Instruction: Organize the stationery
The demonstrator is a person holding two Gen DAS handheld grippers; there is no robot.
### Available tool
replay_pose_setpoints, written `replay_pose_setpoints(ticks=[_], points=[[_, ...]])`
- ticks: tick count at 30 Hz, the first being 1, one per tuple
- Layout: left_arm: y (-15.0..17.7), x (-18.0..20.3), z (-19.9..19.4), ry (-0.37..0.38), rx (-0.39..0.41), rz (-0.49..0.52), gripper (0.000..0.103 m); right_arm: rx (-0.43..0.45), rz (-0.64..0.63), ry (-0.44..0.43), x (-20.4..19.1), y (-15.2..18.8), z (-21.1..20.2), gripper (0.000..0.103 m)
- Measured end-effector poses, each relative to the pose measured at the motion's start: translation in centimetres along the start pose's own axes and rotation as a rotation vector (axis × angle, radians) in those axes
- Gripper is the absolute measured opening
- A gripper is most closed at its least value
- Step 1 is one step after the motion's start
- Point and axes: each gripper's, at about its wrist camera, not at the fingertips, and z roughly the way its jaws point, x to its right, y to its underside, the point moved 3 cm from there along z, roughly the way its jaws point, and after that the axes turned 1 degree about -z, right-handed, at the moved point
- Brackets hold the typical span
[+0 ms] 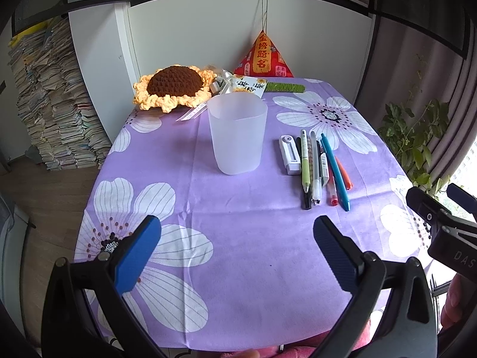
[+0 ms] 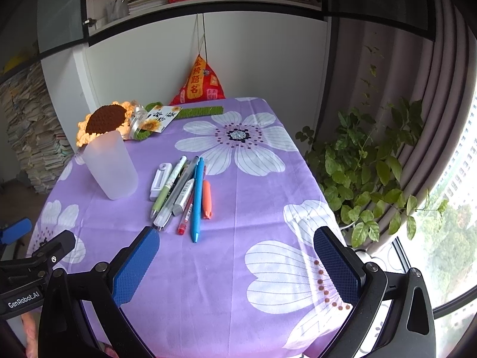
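Note:
A frosted plastic cup (image 1: 237, 132) (image 2: 108, 165) stands upright and empty on the purple flowered tablecloth. To its right lie several pens side by side: a green pen (image 1: 304, 161) (image 2: 168, 186), a clear pen (image 1: 314, 168), a blue pen (image 1: 335, 171) (image 2: 197, 198), a red-tipped pen (image 2: 185, 219) and an orange marker (image 2: 206, 199). A white correction tape (image 1: 289, 155) (image 2: 160, 180) lies at their left. My left gripper (image 1: 237, 244) hovers open over the near cloth. My right gripper (image 2: 235, 253) is open too, just short of the pen tips.
A crocheted sunflower (image 1: 173, 88), a card and a green roll (image 1: 284, 87) lie at the table's back. A red pyramid bag (image 1: 263, 56) hangs behind. A leafy plant (image 2: 366, 173) stands off the right edge. Paper stacks (image 1: 53, 104) rise at left.

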Motion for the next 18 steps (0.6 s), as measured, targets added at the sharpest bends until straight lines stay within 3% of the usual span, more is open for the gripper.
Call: replay_pose_setpoints(ticks=[18], points=[[-0.2, 1.1, 3.3, 0.03, -0.069, 0.02, 0.102, -0.062, -0.003, -0.016, -0.3, -0.2, 3.2, 0.103]])
